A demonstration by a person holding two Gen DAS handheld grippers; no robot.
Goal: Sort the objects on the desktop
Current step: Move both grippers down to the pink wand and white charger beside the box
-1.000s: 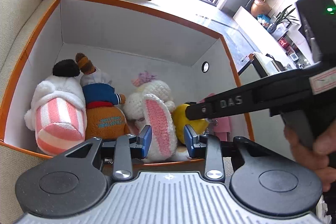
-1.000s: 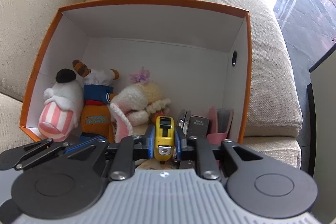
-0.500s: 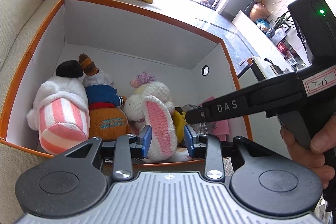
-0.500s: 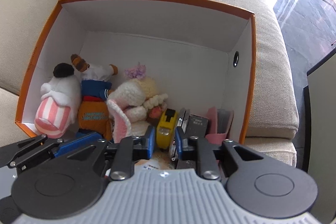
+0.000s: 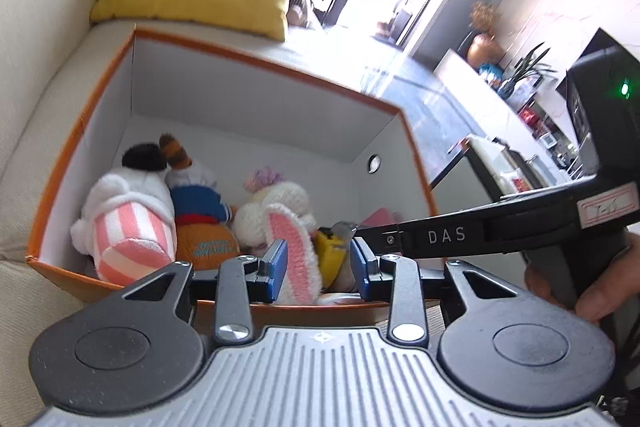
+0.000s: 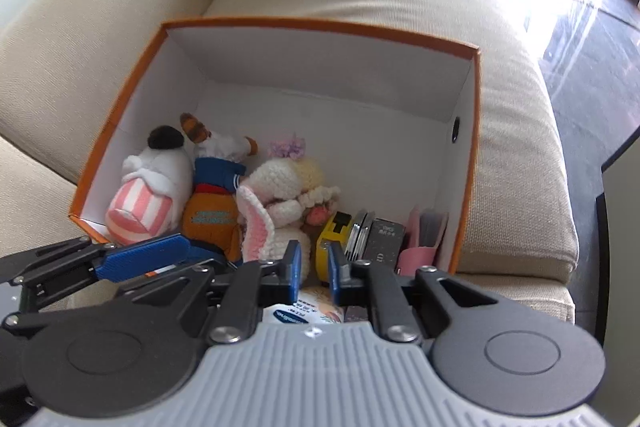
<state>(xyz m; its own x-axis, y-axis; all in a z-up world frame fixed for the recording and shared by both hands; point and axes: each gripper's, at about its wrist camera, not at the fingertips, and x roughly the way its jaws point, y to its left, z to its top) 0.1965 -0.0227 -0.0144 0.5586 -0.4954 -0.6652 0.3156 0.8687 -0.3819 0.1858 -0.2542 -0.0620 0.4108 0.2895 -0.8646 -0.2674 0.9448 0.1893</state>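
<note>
Beside the yellow tape measure [image 6: 334, 231], plush toys [image 6: 276, 187] crowd the box [image 6: 320, 27].

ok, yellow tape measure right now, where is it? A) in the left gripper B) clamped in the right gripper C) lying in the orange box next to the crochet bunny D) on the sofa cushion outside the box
C: the yellow tape measure sits in the orange box between the crochet bunny and the metal items, beyond the right gripper, whose jaws have just been closing with nothing between them.
</note>
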